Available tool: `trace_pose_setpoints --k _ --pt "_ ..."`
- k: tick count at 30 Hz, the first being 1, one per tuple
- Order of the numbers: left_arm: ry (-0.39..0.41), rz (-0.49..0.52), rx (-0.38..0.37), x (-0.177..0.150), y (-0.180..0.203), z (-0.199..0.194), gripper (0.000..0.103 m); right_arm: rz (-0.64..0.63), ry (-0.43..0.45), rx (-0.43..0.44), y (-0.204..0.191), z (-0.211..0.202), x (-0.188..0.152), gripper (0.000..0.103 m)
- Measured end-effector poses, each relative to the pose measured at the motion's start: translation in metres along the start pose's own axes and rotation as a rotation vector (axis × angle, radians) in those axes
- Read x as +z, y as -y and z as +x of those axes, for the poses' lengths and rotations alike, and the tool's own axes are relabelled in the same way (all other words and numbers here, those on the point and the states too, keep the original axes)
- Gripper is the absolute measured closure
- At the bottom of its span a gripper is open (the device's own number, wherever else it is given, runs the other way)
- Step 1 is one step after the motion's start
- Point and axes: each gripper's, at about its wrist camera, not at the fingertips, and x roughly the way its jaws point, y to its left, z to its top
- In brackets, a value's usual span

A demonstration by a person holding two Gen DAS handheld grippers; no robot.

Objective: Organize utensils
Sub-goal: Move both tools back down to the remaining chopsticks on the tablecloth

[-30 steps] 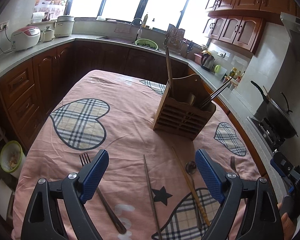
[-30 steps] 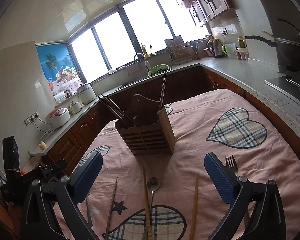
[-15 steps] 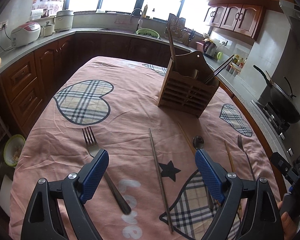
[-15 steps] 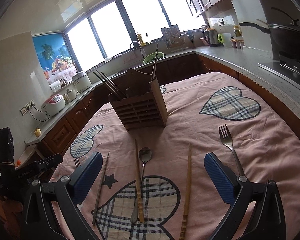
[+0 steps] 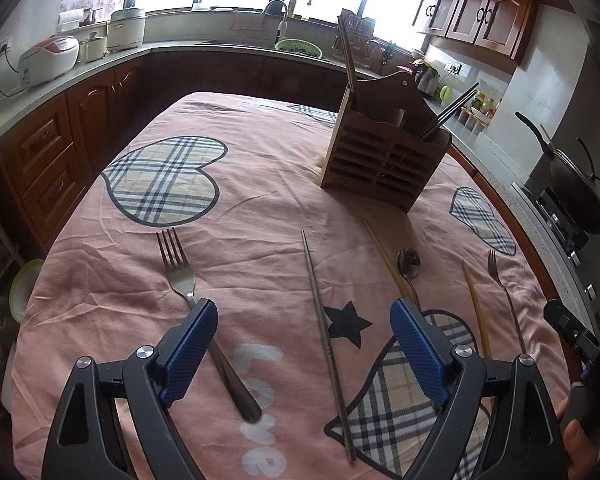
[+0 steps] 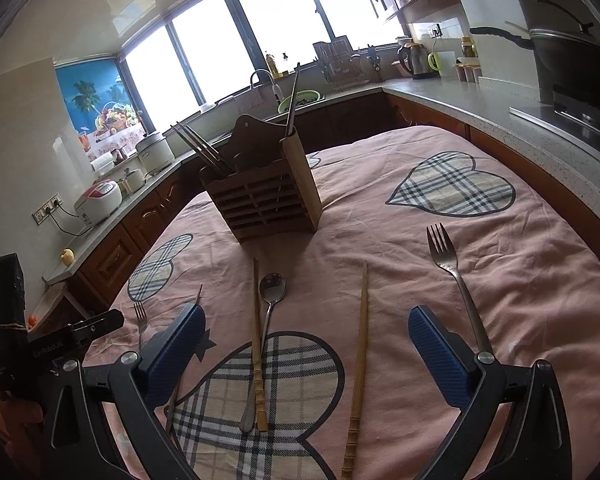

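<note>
A wooden utensil holder [image 5: 384, 160] [image 6: 264, 196] stands on the pink cloth with several chopsticks in it. In the left wrist view a fork [image 5: 180, 276], a metal chopstick [image 5: 320, 312], a wooden chopstick [image 5: 384, 256], a spoon [image 5: 408, 260], another wooden chopstick [image 5: 476, 304] and a second fork [image 5: 500, 280] lie on the cloth. My left gripper [image 5: 302, 320] is open and empty above the metal chopstick. My right gripper [image 6: 306, 328] is open and empty above the spoon [image 6: 272, 292] and two wooden chopsticks [image 6: 256, 336] [image 6: 360, 340]; a fork [image 6: 448, 260] lies to its right.
The table [image 5: 260, 168] is covered by a pink cloth with plaid hearts. Kitchen counters run around it, with rice cookers [image 5: 48, 58] at left, a sink [image 5: 276, 16] at the back, and a stove with a wok [image 5: 576, 192] at right.
Both grippers have tilted down and drawn back from the holder, so more of the cloth and the loose utensils shows. Both stay open and empty.
</note>
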Motion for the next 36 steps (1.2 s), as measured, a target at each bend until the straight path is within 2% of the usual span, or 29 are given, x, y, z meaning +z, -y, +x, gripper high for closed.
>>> trace_pose_setpoints --k 14,23,28,30,36 --pt "-0.068 -0.004 0.019 0.004 -0.001 0.037 0.015 -0.017 -0.079 -0.024 0.005 0.031 -0.003 0.001" --pt "-0.098 0.038 0.033 0.018 0.008 0.068 0.016 -0.029 -0.126 -0.041 0.01 0.056 0.004 0.002" --pt "-0.118 0.06 0.046 0.03 0.011 0.093 0.019 -0.063 -0.153 -0.056 0.01 0.071 0.013 0.009" --pt "-0.135 0.072 0.045 0.035 0.013 0.104 0.026 -0.076 -0.174 -0.067 0.01 0.08 0.016 0.018" --pt "-0.167 0.102 0.046 0.048 0.019 0.132 0.038 -0.09 -0.218 -0.089 0.015 0.102 0.022 0.031"
